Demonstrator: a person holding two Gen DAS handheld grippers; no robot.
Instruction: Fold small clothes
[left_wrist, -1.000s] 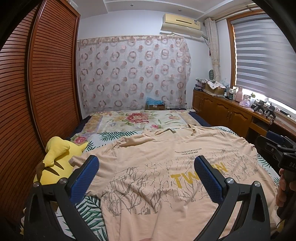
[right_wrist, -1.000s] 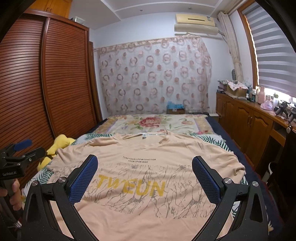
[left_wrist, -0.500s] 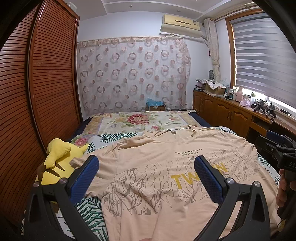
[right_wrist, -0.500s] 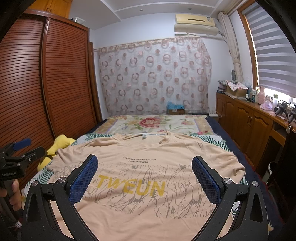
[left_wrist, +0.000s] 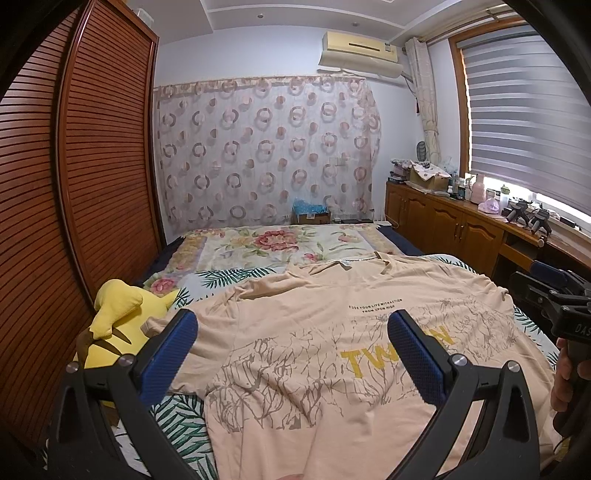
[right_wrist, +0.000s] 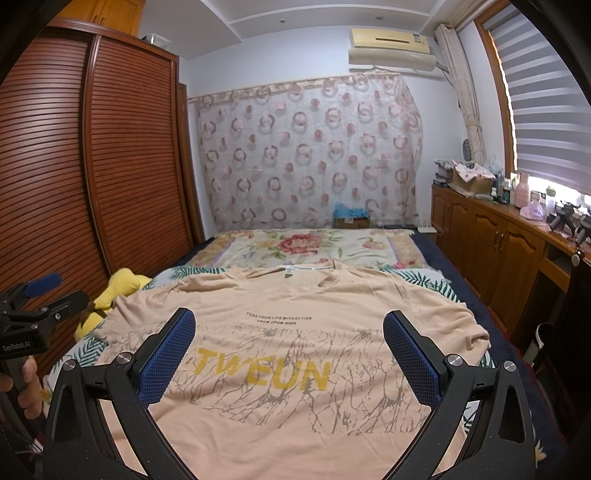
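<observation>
A peach T-shirt (left_wrist: 303, 332) with yellow "TWEUN" lettering lies spread flat, front up, on the bed, collar toward the far end; it also shows in the right wrist view (right_wrist: 295, 354). My left gripper (left_wrist: 291, 332) is open and empty, held above the shirt's left half near its left sleeve. My right gripper (right_wrist: 288, 332) is open and empty above the shirt's middle. Each gripper shows at the edge of the other's view: the right gripper (left_wrist: 554, 295) and the left gripper (right_wrist: 37, 295).
A yellow plush toy (left_wrist: 114, 317) lies at the bed's left edge beside the shirt sleeve. A brown louvred wardrobe (left_wrist: 74, 184) runs along the left. Wooden cabinets (right_wrist: 498, 251) with clutter line the right wall. A floral blanket (left_wrist: 273, 243) covers the far bed.
</observation>
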